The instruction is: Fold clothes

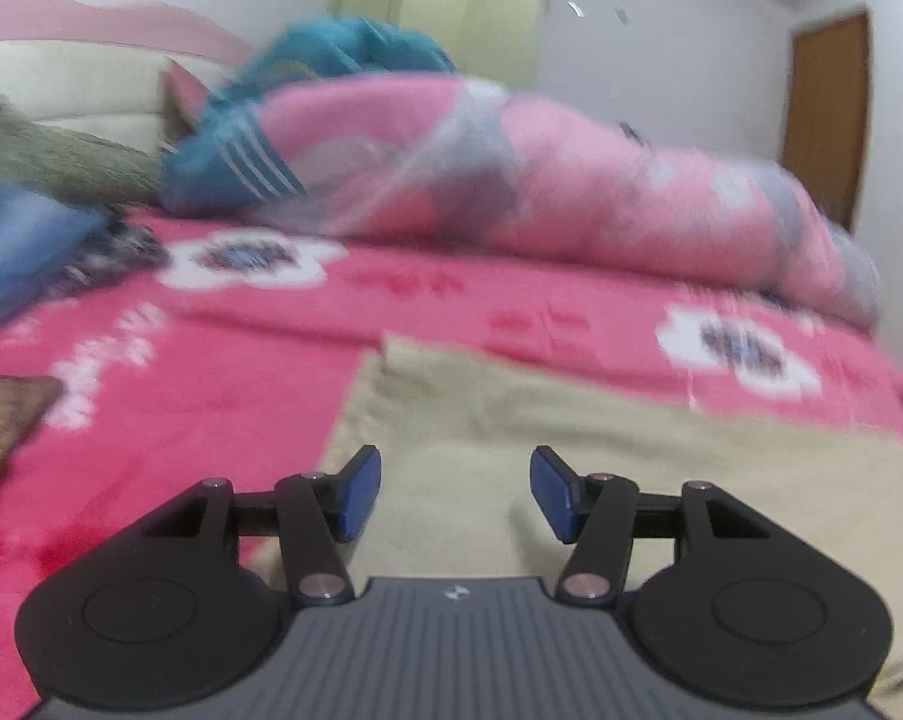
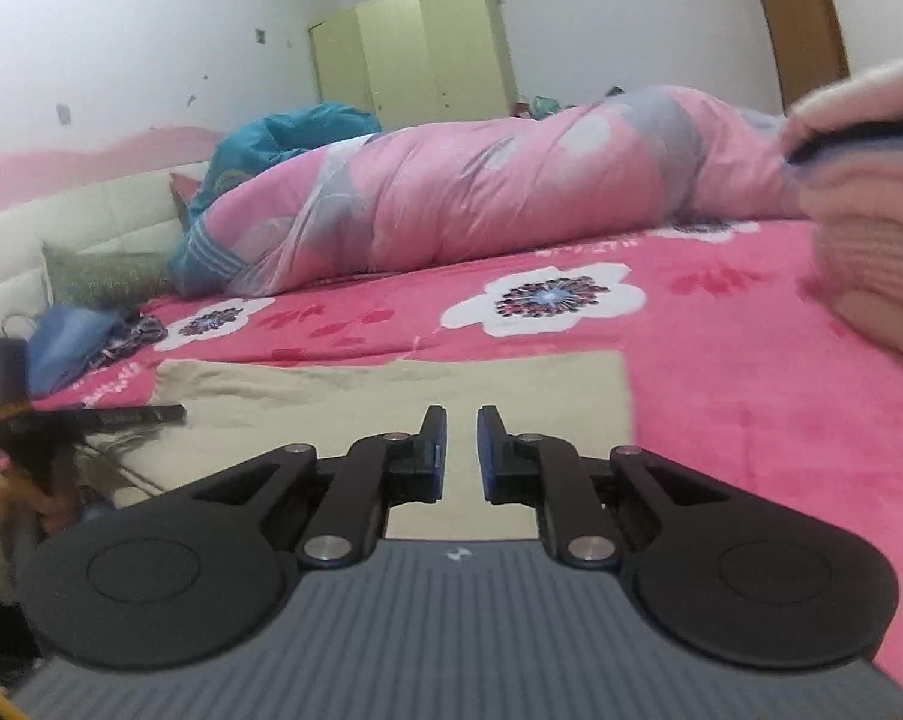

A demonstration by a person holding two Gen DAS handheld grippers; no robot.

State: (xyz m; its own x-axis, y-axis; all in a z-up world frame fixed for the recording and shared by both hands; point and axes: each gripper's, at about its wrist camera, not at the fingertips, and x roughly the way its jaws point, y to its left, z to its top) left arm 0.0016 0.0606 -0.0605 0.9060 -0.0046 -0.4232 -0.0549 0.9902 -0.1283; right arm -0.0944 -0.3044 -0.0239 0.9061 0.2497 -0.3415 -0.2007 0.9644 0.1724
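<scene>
Your left wrist view is smeared with blur, yet it alone shows a brown patterned item (image 1: pixel 1 420) at the left edge of the bed and a wooden door (image 1: pixel 829 114) on the far right. Your right wrist view is sharper and adds a stack of pale pink folded fabric (image 2: pixel 871 210) close at its right edge, a black handle-like object (image 2: pixel 133 416) lying across the garment's left end, and a yellow-green wardrobe (image 2: pixel 415 48) against the back wall.

The beige garment (image 1: pixel 571 450) lies flat on the pink flowered bedsheet (image 1: pixel 241 390), its far edge straight with a small step near the left corner; in the right view its right edge is straight and square (image 2: pixel 391 384).

Your left tool (image 1: pixel 455 492) hangs over the garment's near part with its blue pads (image 1: pixel 361 495) wide apart and nothing between them. Your right tool (image 2: pixel 462 450) sits over the garment too, its pads nearly together with a narrow gap, gripping nothing.

Behind, a rolled pink quilt (image 2: pixel 481 192) crosses the bed, a teal blanket (image 2: pixel 283 132) bunched at its left end, and blue cloth (image 2: pixel 61 342) lies at the left.
</scene>
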